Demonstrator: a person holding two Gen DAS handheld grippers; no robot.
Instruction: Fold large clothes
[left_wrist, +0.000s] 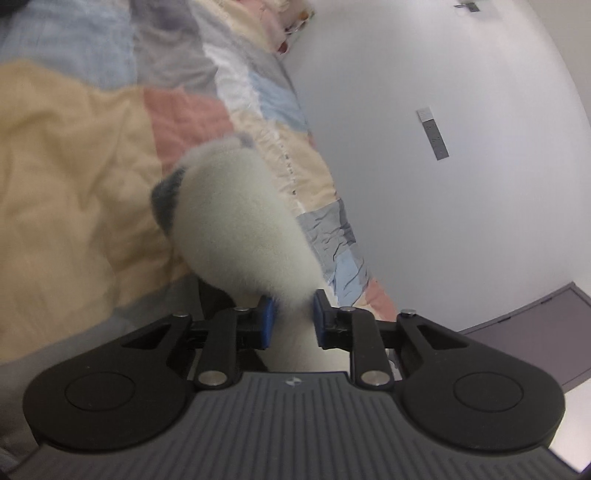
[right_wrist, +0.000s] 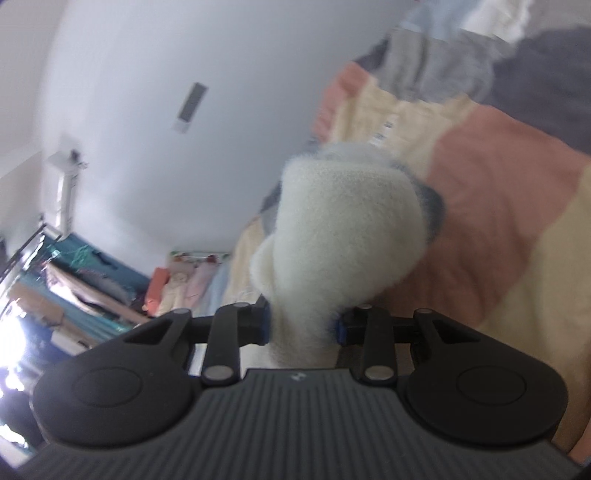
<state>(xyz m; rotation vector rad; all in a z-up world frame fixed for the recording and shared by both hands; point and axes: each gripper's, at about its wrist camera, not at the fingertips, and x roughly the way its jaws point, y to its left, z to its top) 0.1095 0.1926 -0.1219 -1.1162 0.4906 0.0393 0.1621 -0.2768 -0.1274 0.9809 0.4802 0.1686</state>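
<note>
Left wrist view shows the left gripper (left_wrist: 292, 320) with its blue pads closed on a bunched fold of a cream-white fluffy fleece garment with a grey trim patch (left_wrist: 236, 218). The cloth swells out ahead of the jaws and hangs over the pastel patchwork quilt of yellow, pink, blue and grey squares (left_wrist: 74, 158), probably pinched at an edge so the fabric can be raised clear of the bed and laid over itself. To the right the quilt's side edge (left_wrist: 325, 192) runs diagonally against a plain white wall (left_wrist: 443, 92), with a grey cabinet (left_wrist: 535, 332) beyond the near corner, so free room lies leftward over the quilt, not toward the wall. Right wrist view shows the right gripper (right_wrist: 303, 325) likewise clamped on another fleecy bunch of the same garment (right_wrist: 343, 229), grey trim at its right side. Here the quilt (right_wrist: 498, 192) spreads to the right, its edge meeting the wall on the left. A cluttered corner with boxes and cloth (right_wrist: 74, 288) sits below left, well apart. Open space seems widest across the quilt's middle.
</note>
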